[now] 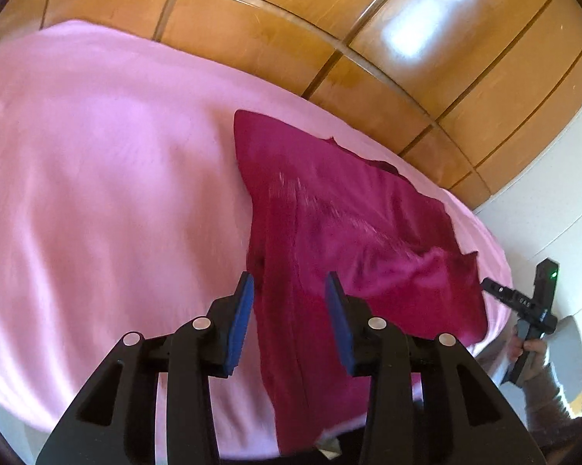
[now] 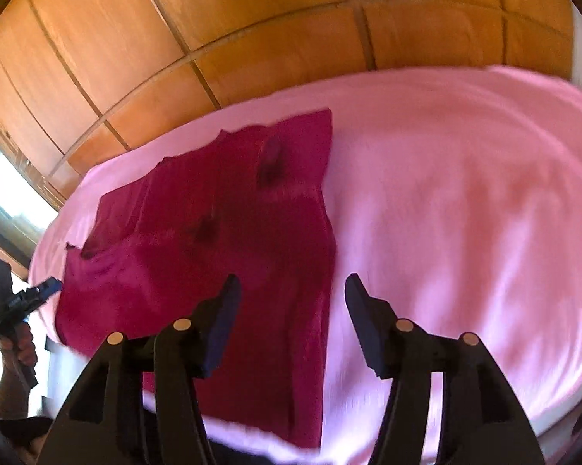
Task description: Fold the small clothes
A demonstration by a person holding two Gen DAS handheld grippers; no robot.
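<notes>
Pink sheet (image 2: 465, 193) under garment (image 2: 213, 232) — wooden panels (image 2: 252, 19) behind.

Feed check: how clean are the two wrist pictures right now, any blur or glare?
Left wrist: glare patches on the wooden panels; magenta garment slightly smeared. Right wrist: stronger motion blur across the pink sheet; blown-out window at left edge. Both fisheye-curved.

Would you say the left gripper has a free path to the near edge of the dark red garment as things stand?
Probably yes. The left gripper is open directly over the dark red garment, which lies flat on the pink sheet with nothing between them.
</notes>
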